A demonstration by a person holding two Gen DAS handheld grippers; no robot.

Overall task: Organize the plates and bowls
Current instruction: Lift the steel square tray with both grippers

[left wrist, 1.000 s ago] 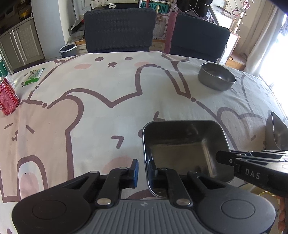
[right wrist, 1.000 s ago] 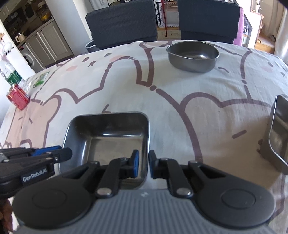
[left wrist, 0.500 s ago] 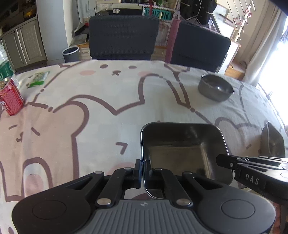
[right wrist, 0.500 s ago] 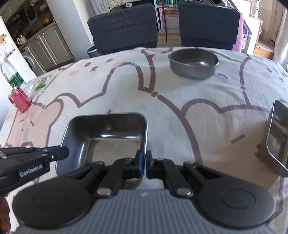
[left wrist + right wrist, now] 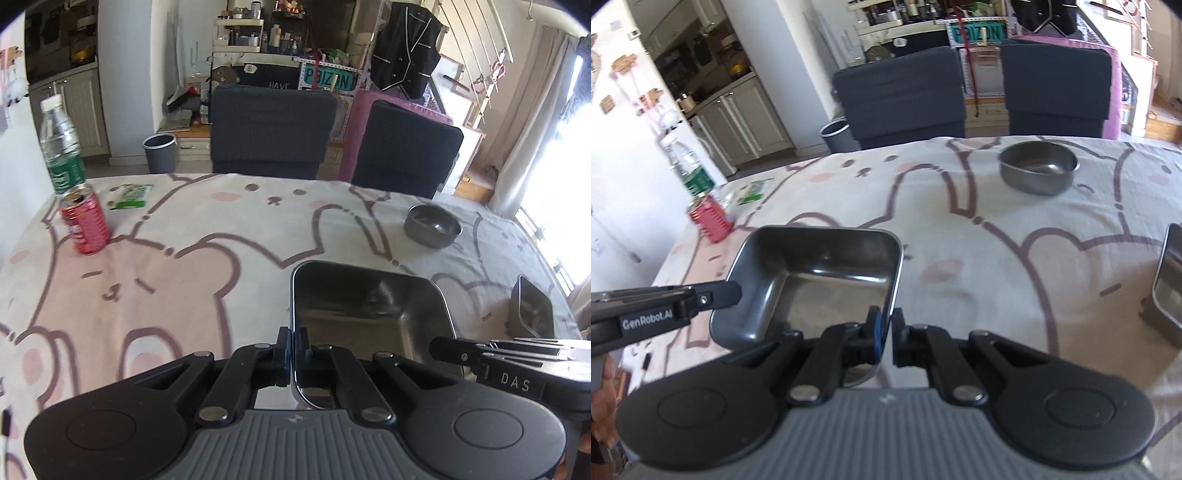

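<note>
So both grippers are pinching the same square steel tray [image 5: 369, 306] right now: the left gripper [image 5: 294, 354] is clamped tight on the tray's left wall near the corner, and the right gripper [image 5: 886, 332] is squeezing the right wall, with the tray sitting between them above the cartoon-bunny tablecloth [image 5: 184, 258]. A round steel bowl [image 5: 1037, 168] is sitting further back on the cloth near the two dark chairs [image 5: 273, 129], another steel container [image 5: 532, 308] is parked off at the right edge, and a red can [image 5: 85, 224] is standing next to a water bottle [image 5: 61, 147] on the far left.
</note>
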